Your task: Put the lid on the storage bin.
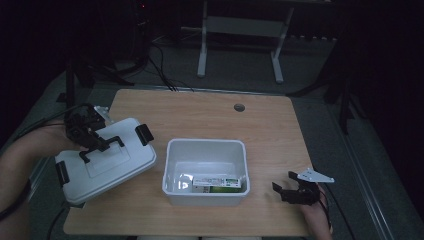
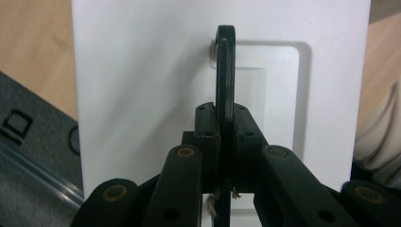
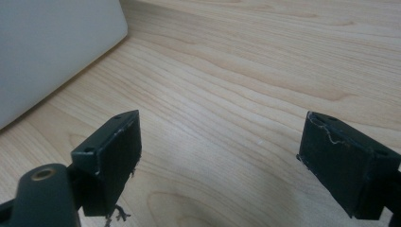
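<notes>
**Fig.: Lid held by its handle at the worktop's left edge; box open at centre-front**

Left claw (image 1: 102,145), high view: clamped on the black handle (image 1: 102,146) of the white lid (image 1: 102,162). Lid is tilted, w/ its lower-left corner out past the worktop's (image 1: 210,112) left edge; black latches (image 1: 144,134) at both ends. Left gripper view: both jaws pressed tight on the handle (image 2: 225,71), which runs straight up btwn them; lid surface (image 2: 142,71) behind, w/ a recessed rectangular panel around the handle.

White box (image 1: 206,200): open-topped, at the centre-front of the worktop, just right of the lid, apart from it. Inside, against its front-right wall, lies a flat packet (image 1: 220,182) w/ white and green print.

Right claw (image 1: 284,182): near the worktop's front-right corner, right of the box, not touching it. Jaws stand wide, holding nothing. Right gripper view: the two pads (image 3: 113,156) well apart over bare wood (image 3: 227,118); a white box wall (image 3: 52,52) at upper left.

Small round hole (image 1: 239,107) near the back edge of the worktop.
</notes>
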`<state>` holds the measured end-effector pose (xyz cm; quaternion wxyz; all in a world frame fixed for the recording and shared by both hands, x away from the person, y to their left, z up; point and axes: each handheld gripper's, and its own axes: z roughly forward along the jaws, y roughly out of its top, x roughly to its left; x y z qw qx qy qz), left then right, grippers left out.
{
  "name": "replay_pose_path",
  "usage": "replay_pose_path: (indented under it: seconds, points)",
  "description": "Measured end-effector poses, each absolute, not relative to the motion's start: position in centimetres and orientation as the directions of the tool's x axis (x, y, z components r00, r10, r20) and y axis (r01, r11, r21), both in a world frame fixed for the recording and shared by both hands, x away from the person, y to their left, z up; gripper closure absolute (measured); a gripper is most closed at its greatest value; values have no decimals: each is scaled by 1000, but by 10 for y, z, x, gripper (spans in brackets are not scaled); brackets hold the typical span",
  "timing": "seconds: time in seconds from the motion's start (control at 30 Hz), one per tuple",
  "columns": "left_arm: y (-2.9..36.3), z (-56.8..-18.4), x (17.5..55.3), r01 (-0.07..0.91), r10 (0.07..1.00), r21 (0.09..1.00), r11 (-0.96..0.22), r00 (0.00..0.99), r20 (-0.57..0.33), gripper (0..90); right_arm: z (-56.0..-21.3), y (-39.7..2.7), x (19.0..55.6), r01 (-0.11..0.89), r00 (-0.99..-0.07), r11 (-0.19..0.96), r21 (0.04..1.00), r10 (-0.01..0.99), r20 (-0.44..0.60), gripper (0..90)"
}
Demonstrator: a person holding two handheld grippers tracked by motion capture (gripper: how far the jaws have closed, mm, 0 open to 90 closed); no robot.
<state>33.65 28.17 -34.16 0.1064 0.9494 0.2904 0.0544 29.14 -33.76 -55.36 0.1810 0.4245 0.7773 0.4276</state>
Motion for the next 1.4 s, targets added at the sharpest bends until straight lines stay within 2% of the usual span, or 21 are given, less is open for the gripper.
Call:
replay_pose_path:
  seconds: [0.2,0.53,1.13,1.4]
  points:
    - [262,-320,331,481,511,251,-840,857,68,834,-555,-337,291,504,-580,279,817,811,81,135]
    - [199,-309,333,350,383,259,-901,920,90,834,-555,-336,291,503,-584,281,817,807,83,135]
    - [99,-312,347,177,190,258,-950,981,28,834,-555,-335,290,492,-594,282,824,800,81,134]
    - [67,-318,351,136,142,251,-958,990,7,834,-555,-336,290,494,-595,282,823,799,84,135]
